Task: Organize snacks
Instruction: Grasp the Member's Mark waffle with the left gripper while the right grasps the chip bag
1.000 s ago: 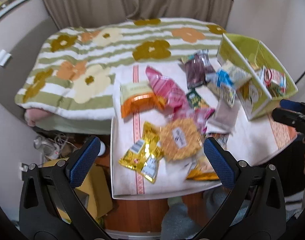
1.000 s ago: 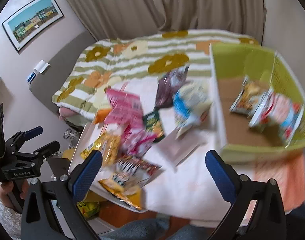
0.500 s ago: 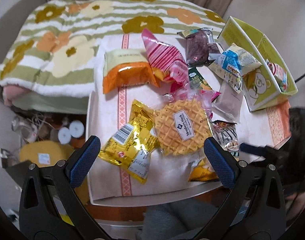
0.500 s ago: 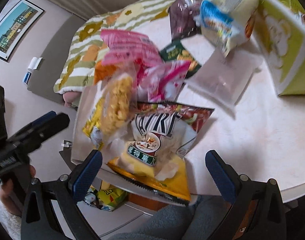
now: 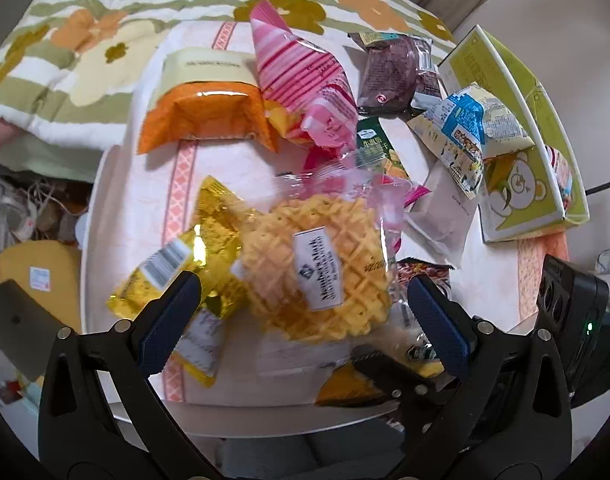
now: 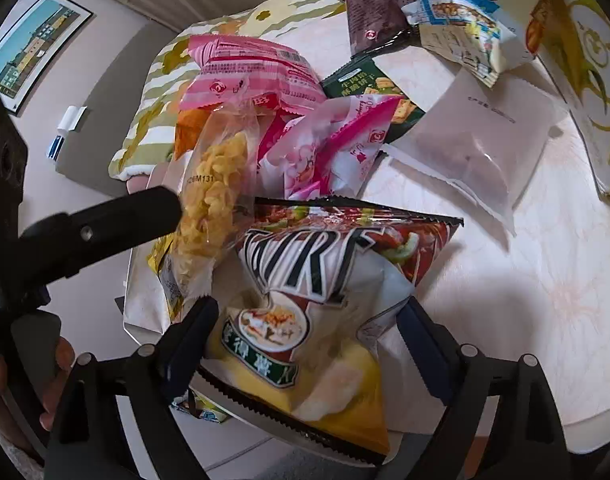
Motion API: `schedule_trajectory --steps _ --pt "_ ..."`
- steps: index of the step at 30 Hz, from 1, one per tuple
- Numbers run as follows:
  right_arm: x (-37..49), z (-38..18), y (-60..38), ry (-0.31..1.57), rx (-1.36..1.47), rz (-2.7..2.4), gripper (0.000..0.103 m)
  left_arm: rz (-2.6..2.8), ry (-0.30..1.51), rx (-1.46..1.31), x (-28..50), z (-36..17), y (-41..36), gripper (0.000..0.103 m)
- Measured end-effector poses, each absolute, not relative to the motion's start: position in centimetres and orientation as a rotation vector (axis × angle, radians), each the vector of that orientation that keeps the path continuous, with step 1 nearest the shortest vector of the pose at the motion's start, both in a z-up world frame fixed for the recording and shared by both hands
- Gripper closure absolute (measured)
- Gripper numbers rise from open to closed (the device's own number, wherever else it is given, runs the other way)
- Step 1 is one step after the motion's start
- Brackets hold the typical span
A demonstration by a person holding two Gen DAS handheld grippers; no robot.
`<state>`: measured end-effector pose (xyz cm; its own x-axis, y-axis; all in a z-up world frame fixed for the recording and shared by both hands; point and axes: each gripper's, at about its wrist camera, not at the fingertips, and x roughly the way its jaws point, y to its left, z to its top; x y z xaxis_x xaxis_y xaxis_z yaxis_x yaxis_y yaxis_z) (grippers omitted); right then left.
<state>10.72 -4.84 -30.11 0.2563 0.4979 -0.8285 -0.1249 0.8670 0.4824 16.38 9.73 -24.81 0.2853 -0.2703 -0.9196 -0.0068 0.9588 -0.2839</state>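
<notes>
My tongs over the snack pile.
Right tongs [image 6: 305, 320] have just been closing around the chip bag [image 6: 313, 300]; left tongs [image 5: 301, 320] gape empty above the waffle pack [image 5: 321, 268].

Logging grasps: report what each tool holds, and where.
Right tool, jaws just closing, pinches the chip bag across its lower side edges. Left tool holds nothing.

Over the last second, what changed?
Both grippers came down toward the snack pile. The right gripper has just been closing, its jaws now against the chip bag; the left gripper is open above the waffle pack. The snacks themselves haven't moved.
</notes>
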Motion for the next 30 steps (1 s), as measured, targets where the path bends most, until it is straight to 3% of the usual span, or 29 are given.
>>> schedule_trajectory --steps 7,13,15,17,20,30 --pt "10.9 -29.5 -4.5 1.229 0.277 0.472 0.032 -0.149 1.308 -0.264 17.0 -26.0 8.9 0.001" --pt "10.6 -28.9 -4.7 1.210 0.203 0.472 0.036 -0.144 1.340 -0.307 17.3 -27.1 8.7 0.001" --pt "10.6 -28.7 -5.0 1.206 0.186 0.474 0.036 -0.132 1.343 -0.295 17.4 -27.3 8.4 0.005" --pt "10.7 -28.7 -5.3 1.205 0.174 0.472 0.037 -0.137 1.353 -0.294 17.6 -27.6 8.2 0.018" --pt "10.4 -28.6 -5.7 1.204 0.151 0.465 0.037 -0.141 1.366 -0.312 17.6 -28.1 8.3 0.024" --pt "9.5 -27.7 -7.5 1.184 0.152 0.443 0.038 -0.157 1.337 -0.346 16.9 -27.2 8.8 0.032"
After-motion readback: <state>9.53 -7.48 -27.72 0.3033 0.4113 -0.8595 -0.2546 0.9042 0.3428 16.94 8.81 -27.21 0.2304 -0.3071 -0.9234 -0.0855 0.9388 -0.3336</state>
